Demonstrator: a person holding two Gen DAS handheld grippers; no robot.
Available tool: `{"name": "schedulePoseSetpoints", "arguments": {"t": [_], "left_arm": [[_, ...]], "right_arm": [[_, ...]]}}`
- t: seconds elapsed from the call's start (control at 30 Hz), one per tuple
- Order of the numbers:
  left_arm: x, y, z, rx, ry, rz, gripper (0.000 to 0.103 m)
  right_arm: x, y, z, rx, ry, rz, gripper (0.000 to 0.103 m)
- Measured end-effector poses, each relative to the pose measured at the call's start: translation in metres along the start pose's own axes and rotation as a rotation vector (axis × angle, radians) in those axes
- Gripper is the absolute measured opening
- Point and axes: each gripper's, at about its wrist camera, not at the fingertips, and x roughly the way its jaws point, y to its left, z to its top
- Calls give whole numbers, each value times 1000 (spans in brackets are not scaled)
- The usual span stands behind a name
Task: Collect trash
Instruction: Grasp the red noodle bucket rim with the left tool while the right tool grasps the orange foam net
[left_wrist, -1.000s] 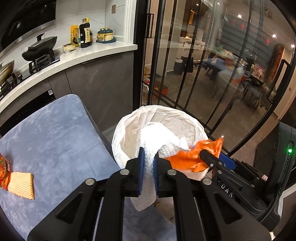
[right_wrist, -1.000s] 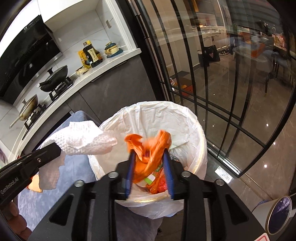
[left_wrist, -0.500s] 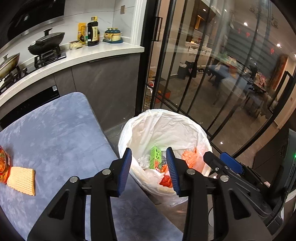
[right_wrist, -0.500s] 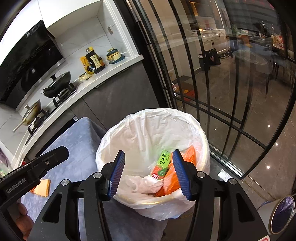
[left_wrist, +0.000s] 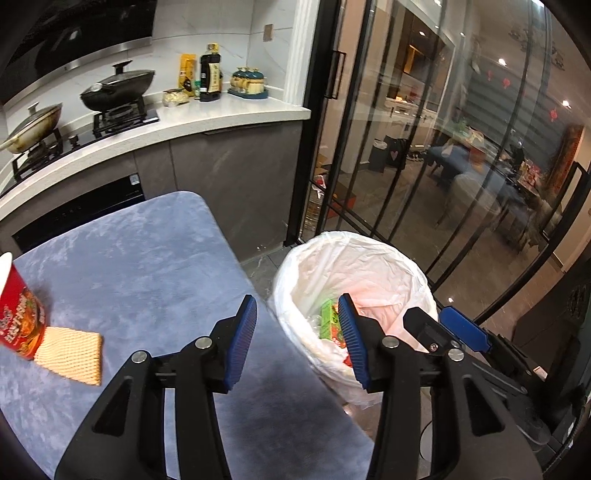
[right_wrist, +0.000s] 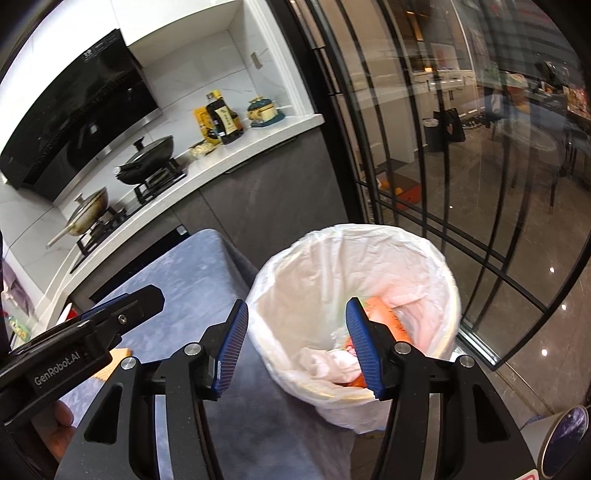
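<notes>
Both claws empty — bin (right_wrist: 436, 258) filled

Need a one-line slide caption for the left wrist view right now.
Left tool open and empty above the table edge, beside the lined trash bin; red cup and yellow pad remain on the blue table.

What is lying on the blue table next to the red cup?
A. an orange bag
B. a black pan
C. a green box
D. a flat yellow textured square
D: a flat yellow textured square lies on the blue table against the base of the red cup.
</notes>
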Motion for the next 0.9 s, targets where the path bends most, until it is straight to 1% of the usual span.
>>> {"name": "schedulePoseSetpoints", "arguments": {"t": [0.17,0.23,0.3,0.4,0.6,0.7,0.73,0.8,0.9], "left_arm": [[-17,30,-1,-46,-23,33,45],[-27,47,-2,-73,-35,63,48],[-39,67,-3,-104,-55,102,55],[-55,94,-7,-144,-75,151,61],[-88,172,-20,-277,-76,272,63],[-102,209,-29,-340,-80,329,66],[-109,227,-32,-364,-81,366,67],[-116,254,-38,-402,-73,412,67],[-122,293,-45,-482,-52,450,67]], "right_arm": [[1,22,-4,-31,17,30,54],[1,34,-6,-44,24,46,54],[1,46,-9,-57,29,60,54],[3,66,-14,-81,42,86,54],[16,116,-34,-132,100,152,54],[25,145,-48,-167,132,190,54],[28,156,-53,-180,143,201,54],[35,175,-62,-203,165,220,54],[45,199,-74,-235,188,242,54]]}}
